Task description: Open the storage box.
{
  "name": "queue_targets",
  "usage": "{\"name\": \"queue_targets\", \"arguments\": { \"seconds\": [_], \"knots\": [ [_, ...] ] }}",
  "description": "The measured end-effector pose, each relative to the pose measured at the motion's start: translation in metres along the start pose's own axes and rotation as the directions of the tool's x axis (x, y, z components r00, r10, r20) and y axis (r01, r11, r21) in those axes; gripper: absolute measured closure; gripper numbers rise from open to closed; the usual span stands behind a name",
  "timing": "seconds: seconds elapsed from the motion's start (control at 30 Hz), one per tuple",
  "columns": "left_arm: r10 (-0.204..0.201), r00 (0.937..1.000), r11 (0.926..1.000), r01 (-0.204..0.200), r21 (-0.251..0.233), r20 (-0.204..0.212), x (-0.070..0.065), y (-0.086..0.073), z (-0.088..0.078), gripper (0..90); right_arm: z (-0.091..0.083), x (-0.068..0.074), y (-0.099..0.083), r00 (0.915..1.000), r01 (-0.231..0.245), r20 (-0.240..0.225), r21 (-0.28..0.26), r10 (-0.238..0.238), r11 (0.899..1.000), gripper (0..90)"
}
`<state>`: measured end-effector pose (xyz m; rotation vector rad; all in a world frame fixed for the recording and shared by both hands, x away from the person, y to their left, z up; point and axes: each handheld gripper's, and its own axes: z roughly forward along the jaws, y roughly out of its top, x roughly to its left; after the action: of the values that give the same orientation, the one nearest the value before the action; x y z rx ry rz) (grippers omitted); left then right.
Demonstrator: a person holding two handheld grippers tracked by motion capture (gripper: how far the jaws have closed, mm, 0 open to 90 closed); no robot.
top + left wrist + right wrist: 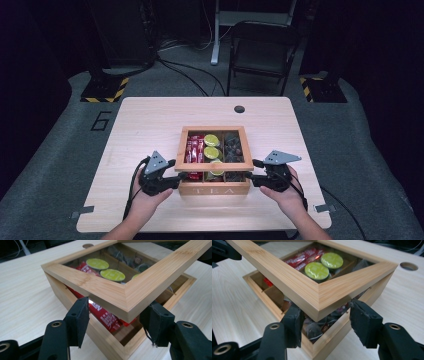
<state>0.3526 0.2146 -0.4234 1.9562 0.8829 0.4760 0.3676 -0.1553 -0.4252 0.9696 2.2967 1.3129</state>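
Lid (pixel 212 167) of box (pixel 215 190) tilted up at the front, back edge down on the box, near the front middle of tabletop (pixel 145 125). Front gap wide enough to show red packets (pixel 107 317) and green capsules (pixel 317 270) in their compartments, seen also through the lid's window.

Left gripper (pixel 182 176) at the lid's front left corner, right gripper (pixel 250 176) at the front right. Jaws of each partly apart, straddling a corner, pads against its two outer faces. Pinching or merely propping from below: cannot tell, for either one.

Step in hand, by the look of it: swinging the lid open, roughly a quarter of the way.

Next move, as a judgement: raise both corners together and evenly, following the arc about the back edge rather than pulling straight up, lest the corners slip out of the jaws or the box get dragged towards the person. Past upright, ease the lid back gently instead of dropping it; keep the box seated on the tabletop throughout.
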Motion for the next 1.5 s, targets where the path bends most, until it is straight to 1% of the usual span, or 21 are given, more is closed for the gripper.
{"name": "queue_targets", "arguments": {
  "seconds": [0.1, 0.17, 0.2, 0.37, 0.4, 0.43, 0.47, 0.5, 0.53, 0.57, 0.73, 0.77, 0.83, 0.97, 1.0, 1.17, 1.27, 1.3, 1.37, 1.43, 1.5],
  "knots": [
    [0.013, 0.9999, 0.9998, -0.013, -0.014, -0.006, 0.002, 0.007, -0.002, 41.1, -0.003, 0.0, 0.006, 0.9998, 0.012, 0.015, -0.016, -0.012, 1.0, 45.1],
    [0.014, 0.9999, 0.9997, -0.014, -0.021, -0.006, 0.003, 0.011, -0.004, 41.2, -0.004, -0.001, 0.011, 0.9996, 0.022, 0.018, -0.03, -0.021, 0.999, 45.1],
    [0.009, 0.9999, 0.9994, -0.009, -0.034, -0.012, 0.003, 0.012, -0.004, 41.2, -0.005, -0.001, 0.013, 0.9995, 0.025, 0.023, -0.037, -0.024, 0.999, 45.1],
    [0.025, 0.9994, 0.9983, -0.026, -0.051, -0.025, 0.004, 0.019, -0.004, 41.2, -0.005, -0.004, 0.02, 0.9996, 0.016, 0.026, -0.053, -0.014, 0.998, 44.5],
    [0.029, 0.9992, 0.9982, -0.03, -0.052, -0.027, 0.005, 0.02, -0.004, 41.2, -0.005, -0.004, 0.021, 0.9995, 0.012, 0.028, -0.053, -0.011, 0.999, 44.5],
    [0.033, 0.9992, 0.9983, -0.034, -0.048, -0.023, 0.006, 0.021, -0.005, 41.2, -0.005, -0.005, 0.022, 0.9995, 0.022, 0.024, -0.056, -0.02, 0.998, 44.5],
    [0.028, 0.9993, 0.9982, -0.029, -0.053, -0.025, 0.005, 0.021, -0.005, 41.2, -0.005, -0.005, 0.023, 0.9996, 0.009, 0.026, -0.055, -0.008, 0.998, 44.3],
    [0.032, 0.9991, 0.9979, -0.033, -0.055, -0.027, 0.006, 0.023, -0.005, 41.2, -0.005, -0.006, 0.024, 0.9996, 0.016, 0.025, -0.056, -0.014, 0.998, 44.2],
    [0.041, 0.9988, 0.9978, -0.042, -0.051, -0.027, 0.007, 0.024, -0.005, 41.3, -0.005, -0.006, 0.025, 0.9996, 0.012, 0.026, -0.055, -0.01, 0.998, 44.2],
    [0.037, 0.999, 0.9981, -0.038, -0.049, -0.024, 0.007, 0.026, -0.005, 41.3, -0.005, -0.007, 0.027, 0.9995, 0.021, 0.022, -0.055, -0.02, 0.998, 44.2],
    [0.044, 0.9986, 0.9977, -0.046, -0.05, -0.028, 0.009, 0.033, -0.005, 41.5, -0.006, -0.01, 0.033, 0.9996, 0.012, 0.025, -0.056, -0.011, 0.998, 44.4],
    [0.044, 0.9986, 0.9975, -0.045, -0.054, -0.03, 0.01, 0.034, -0.005, 41.5, -0.006, -0.011, 0.034, 0.9997, 0.019, 0.019, -0.057, -0.018, 0.998, 44.4],
    [0.045, 0.9985, 0.9974, -0.046, -0.056, -0.031, 0.01, 0.036, -0.005, 41.5, -0.006, -0.011, 0.036, 0.9997, 0.011, 0.022, -0.057, -0.01, 0.998, 44.5],
    [0.036, 0.9991, 0.9978, -0.037, -0.055, -0.022, 0.013, 0.04, -0.005, 41.5, -0.005, -0.015, 0.042, 0.9998, 0.014, 0.015, -0.048, -0.013, 0.999, 44.2],
    [0.032, 0.9994, 0.9981, -0.033, -0.052, -0.012, 0.015, 0.042, -0.006, 41.5, -0.004, -0.016, 0.043, 0.9998, 0.013, 0.016, -0.05, -0.012, 0.999, 44.3],
    [0.028, 0.9995, 0.998, -0.029, -0.056, -0.016, 0.017, 0.049, -0.006, 41.7, -0.004, -0.018, 0.049, 0.9999, 0.007, 0.016, -0.047, -0.006, 0.999, 44.8],
    [0.006, 1.0, 0.998, -0.007, -0.063, -0.004, 0.021, 0.055, -0.006, 41.8, -0.005, -0.022, 0.056, 0.9999, 0.012, 0.012, -0.045, -0.012, 0.999, 46.0],
    [0.015, 0.9999, 0.9981, -0.016, -0.06, -0.007, 0.022, 0.057, -0.006, 41.7, -0.004, -0.023, 0.058, 0.9998, 0.017, 0.014, -0.047, -0.017, 0.999, 46.2],
    [0.01, 0.9999, 0.998, -0.01, -0.062, -0.006, 0.022, 0.058, -0.006, 41.8, -0.004, -0.023, 0.06, 0.9998, 0.014, 0.015, -0.046, -0.013, 0.999, 46.5],
    [0.027, 0.9996, 0.9981, -0.027, -0.056, 0.0, 0.025, 0.062, -0.006, 41.8, -0.005, -0.025, 0.064, 0.9995, 0.029, 0.016, -0.043, -0.029, 0.999, 47.0],
    [0.025, 0.9997, 0.9976, -0.025, -0.065, 0.0, 0.026, 0.063, -0.005, 41.8, -0.005, -0.026, 0.067, 0.9992, 0.039, 0.014, -0.042, -0.038, 0.998, 47.4]
  ]
}}
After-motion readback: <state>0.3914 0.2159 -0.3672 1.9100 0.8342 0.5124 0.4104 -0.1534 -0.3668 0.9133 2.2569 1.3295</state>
